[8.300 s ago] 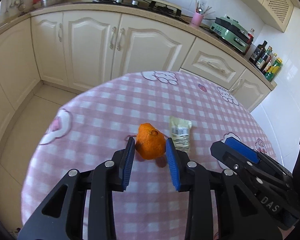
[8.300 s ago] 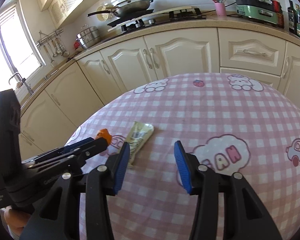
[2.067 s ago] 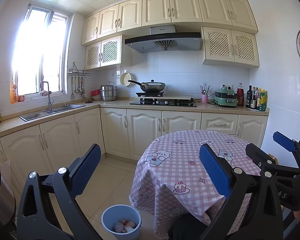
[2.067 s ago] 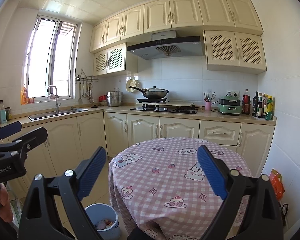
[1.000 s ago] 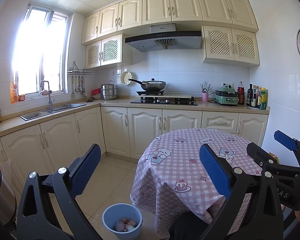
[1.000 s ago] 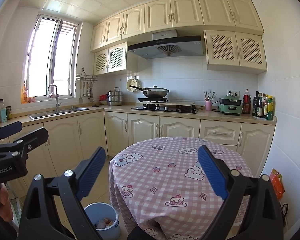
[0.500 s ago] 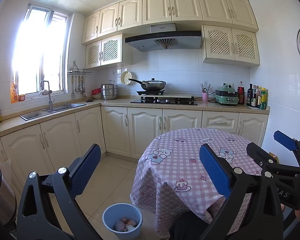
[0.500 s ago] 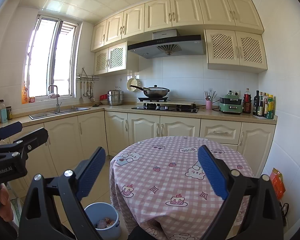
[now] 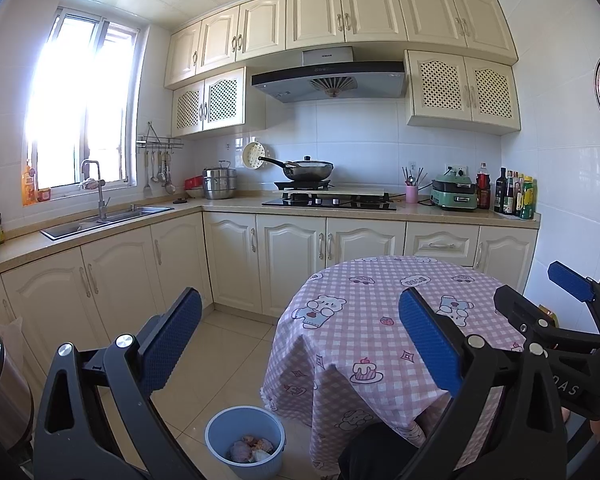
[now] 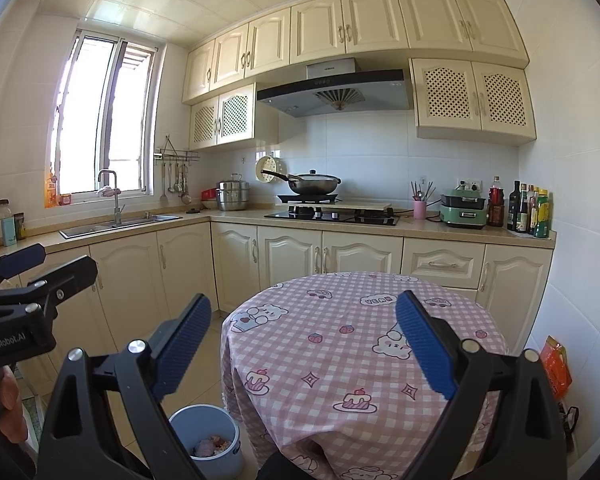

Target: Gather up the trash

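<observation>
A kitchen is lit by strong daylight from a window above the sink. Cream cabinets are set along two white-tiled walls, with a range hood mounted over the stove. A round desk, draped in pink checked cloth, is placed on the pale tiled floor.

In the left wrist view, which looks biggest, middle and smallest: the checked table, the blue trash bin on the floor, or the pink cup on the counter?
Largest to smallest, as they look in the left wrist view:
1. Checked table
2. Blue trash bin
3. Pink cup
The cup stands farthest from the camera, so it looks smaller than it really is.
</observation>
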